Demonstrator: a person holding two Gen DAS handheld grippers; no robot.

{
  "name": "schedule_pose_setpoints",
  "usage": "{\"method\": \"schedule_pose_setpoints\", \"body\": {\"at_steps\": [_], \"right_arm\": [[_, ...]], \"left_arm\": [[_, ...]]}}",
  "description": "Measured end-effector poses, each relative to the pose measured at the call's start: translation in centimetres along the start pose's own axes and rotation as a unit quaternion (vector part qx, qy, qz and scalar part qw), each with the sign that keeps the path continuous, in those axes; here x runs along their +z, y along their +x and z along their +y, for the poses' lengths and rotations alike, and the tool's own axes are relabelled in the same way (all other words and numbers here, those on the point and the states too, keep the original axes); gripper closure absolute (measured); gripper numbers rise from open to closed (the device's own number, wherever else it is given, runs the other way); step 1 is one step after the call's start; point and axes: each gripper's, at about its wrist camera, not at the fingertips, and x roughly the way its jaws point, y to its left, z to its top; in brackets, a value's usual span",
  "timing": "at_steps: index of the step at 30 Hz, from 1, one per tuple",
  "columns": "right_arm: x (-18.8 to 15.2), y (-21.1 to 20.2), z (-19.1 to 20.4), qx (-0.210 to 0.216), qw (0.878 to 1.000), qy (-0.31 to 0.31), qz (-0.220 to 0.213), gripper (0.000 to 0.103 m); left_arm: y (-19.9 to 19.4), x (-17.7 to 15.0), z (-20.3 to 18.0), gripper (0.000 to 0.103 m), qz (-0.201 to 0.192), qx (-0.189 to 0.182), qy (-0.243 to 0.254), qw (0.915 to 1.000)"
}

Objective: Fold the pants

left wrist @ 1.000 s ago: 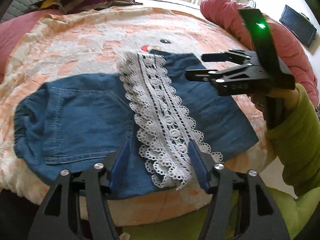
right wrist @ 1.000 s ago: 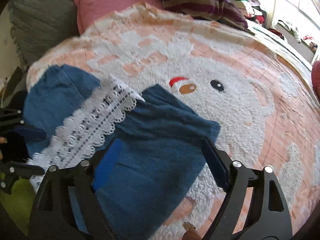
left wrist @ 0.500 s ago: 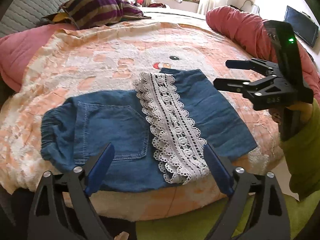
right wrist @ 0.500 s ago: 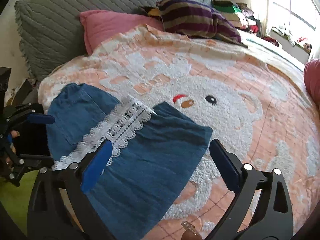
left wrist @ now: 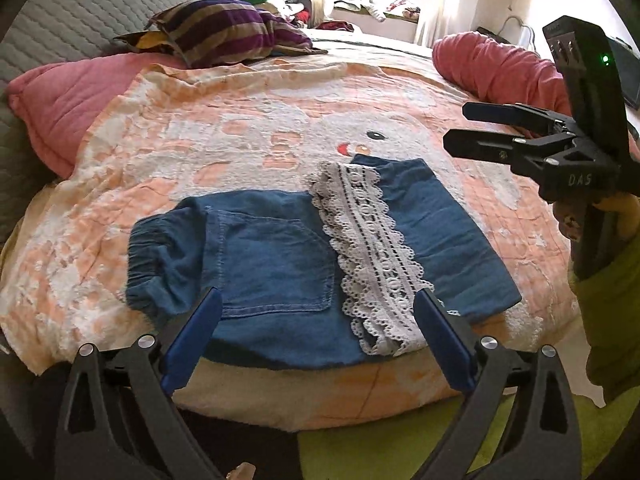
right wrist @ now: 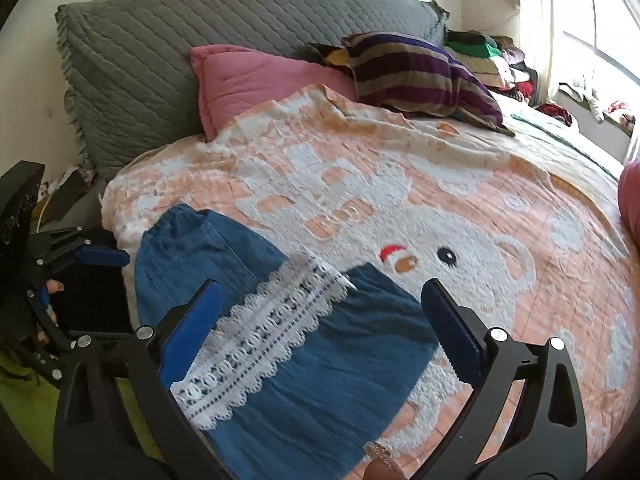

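Observation:
Blue denim pants (left wrist: pixel 272 264) lie folded flat near the bed's front edge, with a white lace band (left wrist: pixel 372 256) across them. They also show in the right wrist view (right wrist: pixel 352 368), with the lace band (right wrist: pixel 264 332) running diagonally. My left gripper (left wrist: pixel 316 332) is open and empty, raised above the pants' near edge. My right gripper (right wrist: pixel 320 320) is open and empty above the pants' right part; it shows at the right of the left wrist view (left wrist: pixel 468 128). The left gripper shows at the left edge of the right wrist view (right wrist: pixel 86 246).
The pants rest on a peach blanket with a white bear (left wrist: pixel 280 120). A pink pillow (right wrist: pixel 256 80), a grey quilted pillow (right wrist: pixel 200 36) and a striped cushion (right wrist: pixel 416 72) lie at the head. A red bolster (left wrist: pixel 492 68) lies at the far right.
Both grippers have pulled back and up away from the pants, so more of the bed shows. Both stay open. The pants have not moved.

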Motion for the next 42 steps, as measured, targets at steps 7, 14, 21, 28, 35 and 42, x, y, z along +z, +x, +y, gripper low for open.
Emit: {"method": "schedule_pose_setpoints", "body": {"at_steps": [7,14,21,28,35,42], "right_arm": [[2.1,0.9,2.5,0.015,0.999,-0.028,-0.001,0.009],[3.8,2.8,5.1,0.040,0.998,-0.055,0.012,0.009],[5.4,5.7,7.4,0.072,0.994,-0.077,0.037,0.009],[6.5,9.4,9.1,0.095,0.988,-0.099,0.073,0.009],[6.5,13.4,11.2,0.112,0.978,-0.132,0.118,0.009],[6.9,16.7,13.5,0.136,0.966,-0.160,0.148,0.009]], "left_arm": [[-1.4,-0.7,3.4,0.006,-0.014,0.021,-0.041,0.9988],[-2.2,-2.5,8.8,0.006,-0.013,0.038,-0.121,0.9919],[-1.6,-3.9,12.3,0.006,-0.005,0.028,-0.179,0.9834],[1.2,-4.6,12.3,0.007,0.020,-0.021,-0.197,0.9799],[3.3,-4.3,11.5,0.009,0.029,-0.040,-0.190,0.9805],[5.3,-4.4,11.7,0.026,0.039,-0.050,-0.189,0.9799]]}}
